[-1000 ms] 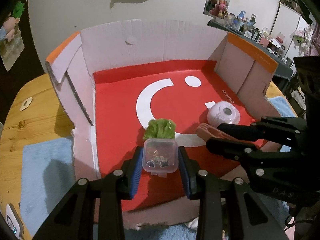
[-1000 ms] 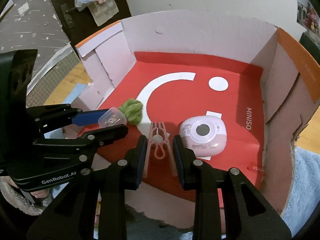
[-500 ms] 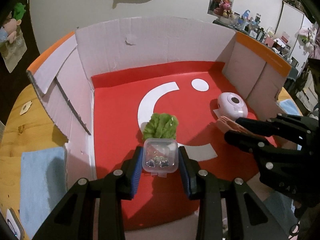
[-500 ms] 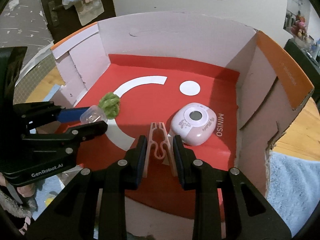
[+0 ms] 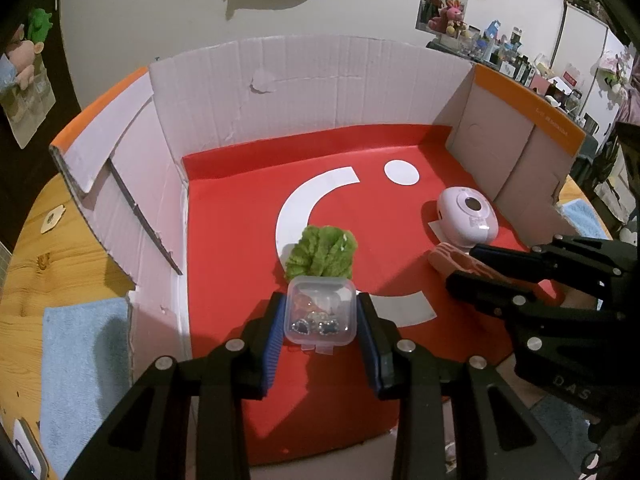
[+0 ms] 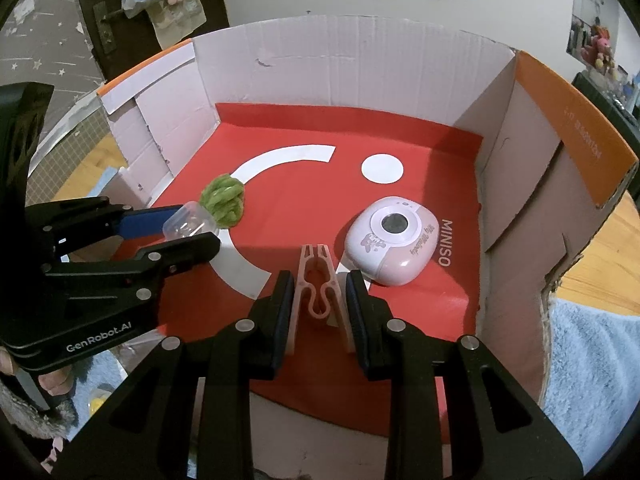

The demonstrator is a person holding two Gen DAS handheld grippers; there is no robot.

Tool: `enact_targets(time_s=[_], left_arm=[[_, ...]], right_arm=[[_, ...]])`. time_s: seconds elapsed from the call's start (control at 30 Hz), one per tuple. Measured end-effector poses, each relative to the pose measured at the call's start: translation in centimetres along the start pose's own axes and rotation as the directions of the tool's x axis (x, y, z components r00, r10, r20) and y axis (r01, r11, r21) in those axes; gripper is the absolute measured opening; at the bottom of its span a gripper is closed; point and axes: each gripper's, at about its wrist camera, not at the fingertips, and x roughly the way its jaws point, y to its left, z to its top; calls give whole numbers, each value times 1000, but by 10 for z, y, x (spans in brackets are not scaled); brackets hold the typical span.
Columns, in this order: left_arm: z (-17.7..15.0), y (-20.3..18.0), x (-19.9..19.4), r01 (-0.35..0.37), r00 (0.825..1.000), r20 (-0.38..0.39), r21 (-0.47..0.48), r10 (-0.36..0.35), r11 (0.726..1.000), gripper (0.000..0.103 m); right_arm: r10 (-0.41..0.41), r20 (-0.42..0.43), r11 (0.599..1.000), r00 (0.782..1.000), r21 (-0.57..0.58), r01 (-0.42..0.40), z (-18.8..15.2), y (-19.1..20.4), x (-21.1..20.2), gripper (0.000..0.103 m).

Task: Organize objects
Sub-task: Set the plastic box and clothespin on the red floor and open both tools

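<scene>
My left gripper is shut on a small clear plastic box with trinkets inside, held above the red floor of the cardboard box. A green scrunchie lies just beyond it. My right gripper is shut on a pink clothes peg, also over the red floor. A pink and white round gadget rests right of the peg. In the right wrist view the left gripper shows at the left with the clear box beside the scrunchie. In the left wrist view the peg pokes out of the right gripper.
The cardboard box has white walls and orange-edged flaps. It stands on a wooden table with a light blue towel at the left and another at the right. A cluttered shelf stands far right.
Both grippers moved forward over the box with their loads. The gadget and scrunchie now appear farther into the box floor relative to the walls.
</scene>
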Motion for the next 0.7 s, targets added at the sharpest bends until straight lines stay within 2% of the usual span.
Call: enact_targets(time_s=[0.07,0.2,0.37,0.43,0.57,0.6,0.67,0.7], left_arm=[[0,0,0,0,1000,1,0,0,1000,37],[0,-1,-3,7,1000,7,3,-7,1000,46],[-2,-5,-8,-4,1000,19,17,4,1000,48],[-3,-6,-11,-5,1000,26,18,4,1000,54],[-4,-7,-19,-5,999,46,18,5,1000,55],[-5,-8,-21,-4,999,50,19,3,1000,55],[-6,-8,-25,-7,998,60,19,6,1000,59],[-7,-8,-27,-9,998,65,18,8,1000,62]], right_arm=[[4,1,1000,1000,1,-4,0,-1,-1,26],[12,6,1000,1000,2,-12,0,0,-1,27],[15,19,1000,1000,1,-15,-2,1,-7,27],[16,21,1000,1000,-1,-16,-2,1,-9,27],[20,27,1000,999,0,-20,-5,3,-11,28],[22,31,1000,999,1,-22,-6,2,-13,32],[25,37,1000,999,3,-25,-6,3,-16,57],[27,43,1000,999,5,-27,-7,5,-17,58]])
